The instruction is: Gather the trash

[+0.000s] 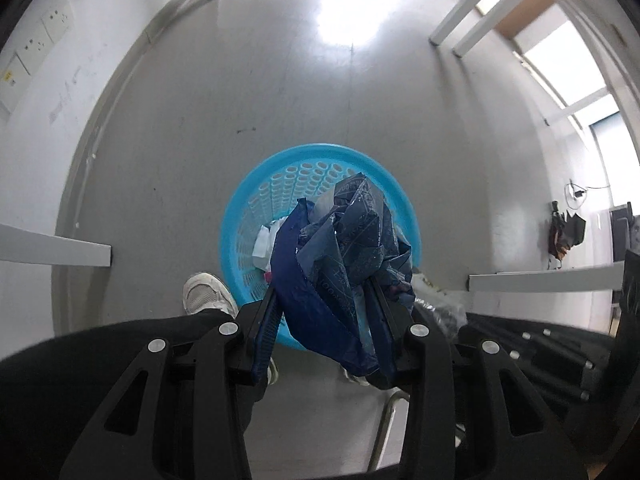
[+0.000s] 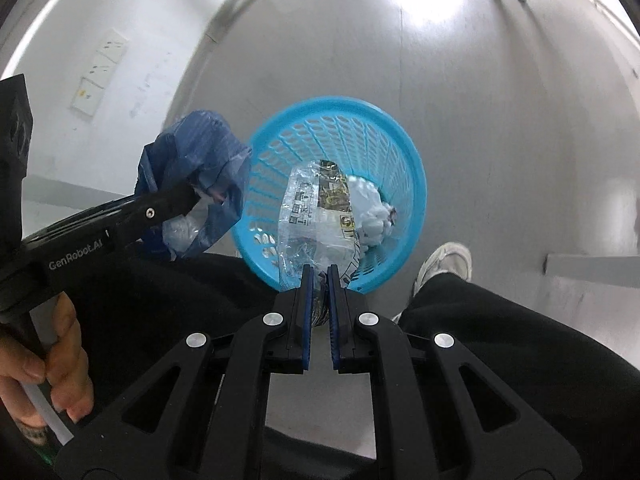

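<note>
A light blue perforated plastic basket (image 1: 248, 216) stands on the grey floor below both grippers; it also shows in the right wrist view (image 2: 400, 152). White crumpled trash (image 2: 372, 216) lies inside it. My left gripper (image 1: 324, 292) is shut on a crumpled dark blue plastic bag (image 1: 344, 240) and holds it above the basket's near rim; the bag also shows in the right wrist view (image 2: 196, 160). My right gripper (image 2: 320, 272) is shut on a clear plastic wrapper with black and yellow print (image 2: 316, 208), which hangs over the basket's opening.
The person's white shoes (image 1: 206, 294) (image 2: 444, 264) and black trouser legs stand beside the basket. White table legs (image 1: 460, 24) rise at the far side, with white bars (image 1: 56, 250) left and right. A wall with sockets (image 1: 36, 48) is on the left.
</note>
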`<state>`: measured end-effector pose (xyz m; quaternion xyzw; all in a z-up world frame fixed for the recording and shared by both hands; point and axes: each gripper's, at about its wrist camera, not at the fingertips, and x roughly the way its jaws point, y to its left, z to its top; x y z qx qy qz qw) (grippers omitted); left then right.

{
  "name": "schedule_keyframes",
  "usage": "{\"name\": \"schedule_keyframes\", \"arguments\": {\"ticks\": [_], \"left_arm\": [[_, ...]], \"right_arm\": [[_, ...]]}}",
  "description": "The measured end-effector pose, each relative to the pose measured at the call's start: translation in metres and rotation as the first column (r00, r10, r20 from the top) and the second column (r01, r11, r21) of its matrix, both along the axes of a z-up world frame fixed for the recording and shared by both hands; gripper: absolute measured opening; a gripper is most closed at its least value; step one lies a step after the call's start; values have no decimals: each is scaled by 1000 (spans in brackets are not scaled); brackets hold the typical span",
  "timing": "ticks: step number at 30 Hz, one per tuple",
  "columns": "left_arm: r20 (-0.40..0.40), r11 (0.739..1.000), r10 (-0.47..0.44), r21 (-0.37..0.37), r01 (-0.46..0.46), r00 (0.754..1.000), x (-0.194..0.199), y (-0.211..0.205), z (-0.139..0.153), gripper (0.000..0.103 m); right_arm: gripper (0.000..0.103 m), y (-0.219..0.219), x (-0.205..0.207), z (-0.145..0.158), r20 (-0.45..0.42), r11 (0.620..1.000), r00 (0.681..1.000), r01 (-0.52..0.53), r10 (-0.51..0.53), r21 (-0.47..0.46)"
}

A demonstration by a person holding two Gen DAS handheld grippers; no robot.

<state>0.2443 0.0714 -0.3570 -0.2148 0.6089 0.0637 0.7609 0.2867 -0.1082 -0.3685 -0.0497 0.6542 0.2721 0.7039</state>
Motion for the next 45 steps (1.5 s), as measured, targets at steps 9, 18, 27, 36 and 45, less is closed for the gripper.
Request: {"name": "schedule_keyframes", "arguments": {"ticks": [9,18,27,36,45], "left_arm": [[-97,1000,16,17,-14,995,29,1,-30,41],[-63,1000,22,18,-21,998,35,5,-30,61],[-41,1000,15,17,-14,999,16,14,-11,61],[19,998,-61,-15,62,998,-35,-1,31,68],[182,994,-107,43,100,978,-100,-21,91,94]], "right_arm": [[7,9,29,-43,-102,999,994,37,-36,6],[32,2,44,-52,-113,994,988,103,-100,20],[38,-9,30,-26,-49,995,995,89,-88,34],[45,-31,-11,24,55,998,997,56,-58,44],[78,-51,-72,85,232,998,972,-45,35,40]]}}
